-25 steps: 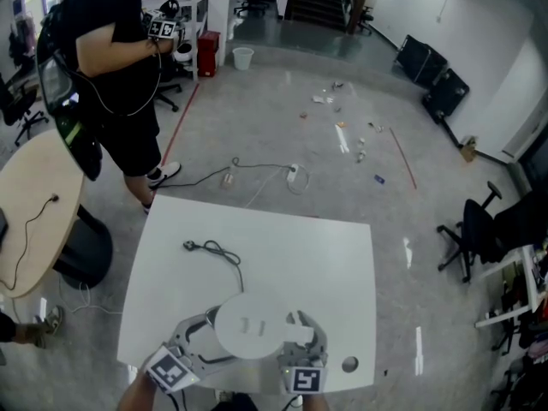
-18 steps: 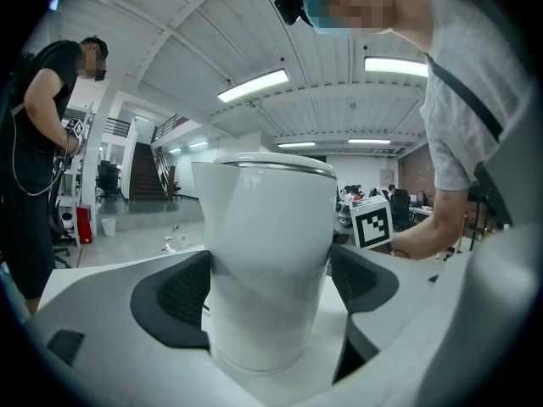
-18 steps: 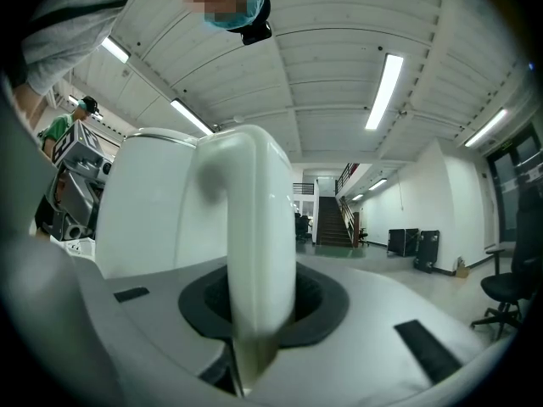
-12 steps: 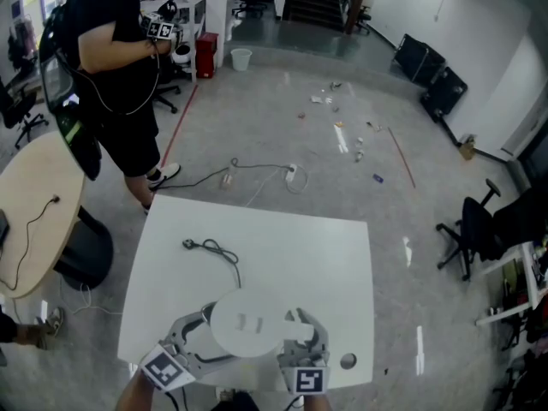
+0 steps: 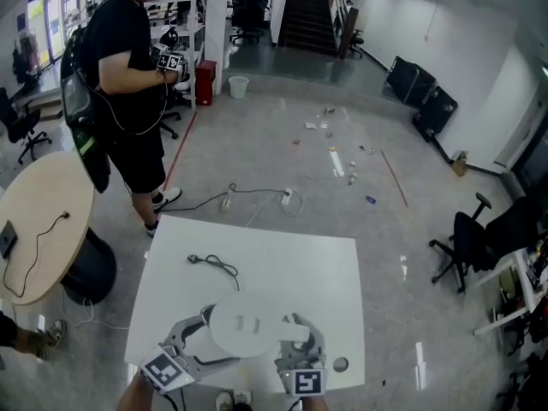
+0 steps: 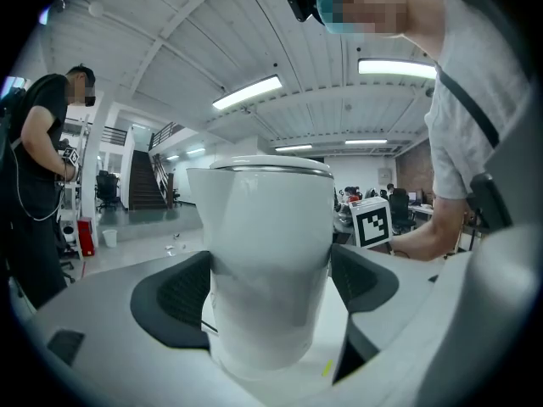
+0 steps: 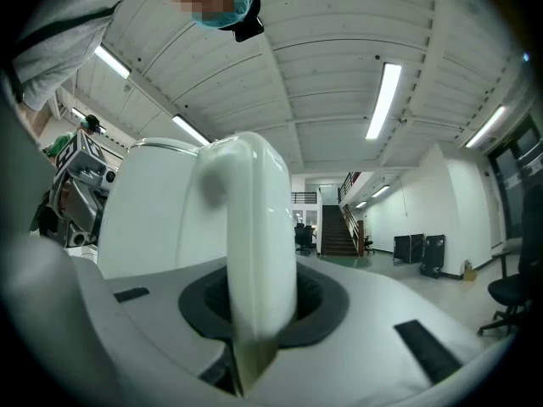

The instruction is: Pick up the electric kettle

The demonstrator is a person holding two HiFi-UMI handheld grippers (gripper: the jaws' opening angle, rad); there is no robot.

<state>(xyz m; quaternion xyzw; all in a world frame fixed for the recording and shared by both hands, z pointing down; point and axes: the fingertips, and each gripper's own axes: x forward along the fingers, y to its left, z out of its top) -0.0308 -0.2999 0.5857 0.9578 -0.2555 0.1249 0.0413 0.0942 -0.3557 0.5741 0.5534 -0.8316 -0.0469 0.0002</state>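
White table (image 5: 295, 259), blk cord (image 5: 216, 265), maybe disc (image 5: 341, 365)

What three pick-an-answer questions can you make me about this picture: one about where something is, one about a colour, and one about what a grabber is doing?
1. Where does the black power cord lie?
A) on the white table
B) on the round wooden table
C) on a chair

2. What colour is the electric kettle?
A) red
B) white
C) black

3. What is the right gripper doing?
A) hanging open and empty
B) holding a cup
C) its fingers are shut on the kettle's handle

Answers:
1 A, the cord lies on the tabletop beyond the kettle.
2 B, its body and lid are white in every view.
3 C, the right gripper view shows the handle clamped between the fingers.
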